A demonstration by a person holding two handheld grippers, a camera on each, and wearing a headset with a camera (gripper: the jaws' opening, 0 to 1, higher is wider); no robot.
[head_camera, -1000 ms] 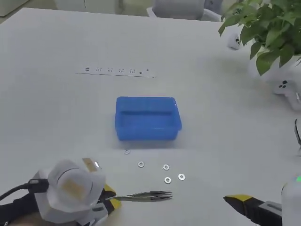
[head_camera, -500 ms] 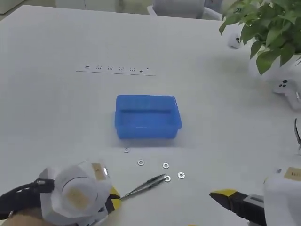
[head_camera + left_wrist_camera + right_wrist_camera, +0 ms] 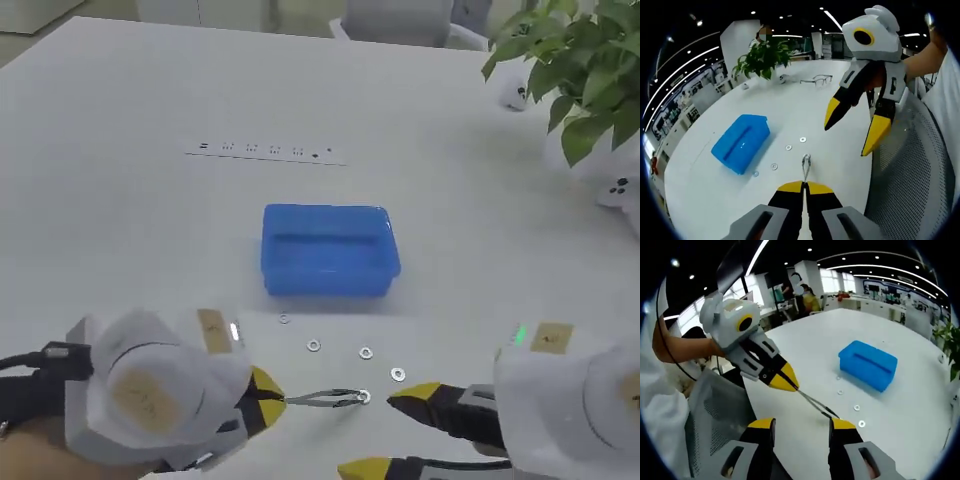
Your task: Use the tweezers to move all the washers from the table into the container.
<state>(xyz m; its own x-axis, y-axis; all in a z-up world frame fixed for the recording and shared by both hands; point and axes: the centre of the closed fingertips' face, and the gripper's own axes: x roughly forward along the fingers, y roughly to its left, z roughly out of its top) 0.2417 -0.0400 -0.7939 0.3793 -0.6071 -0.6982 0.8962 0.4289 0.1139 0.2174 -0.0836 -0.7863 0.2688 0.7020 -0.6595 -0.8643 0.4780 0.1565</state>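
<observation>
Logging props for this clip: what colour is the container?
Blue. The container shows best in the head view.

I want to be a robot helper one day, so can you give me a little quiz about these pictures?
1. True or false: the right gripper has its jaws open.
2. What does the left gripper hold? A) a spoon B) tweezers C) a pencil
3. How many washers can you count on the white table, outside the blue container?

Key: 1 true; 2 B; 3 five, counting the one at the tweezers' tips.
</observation>
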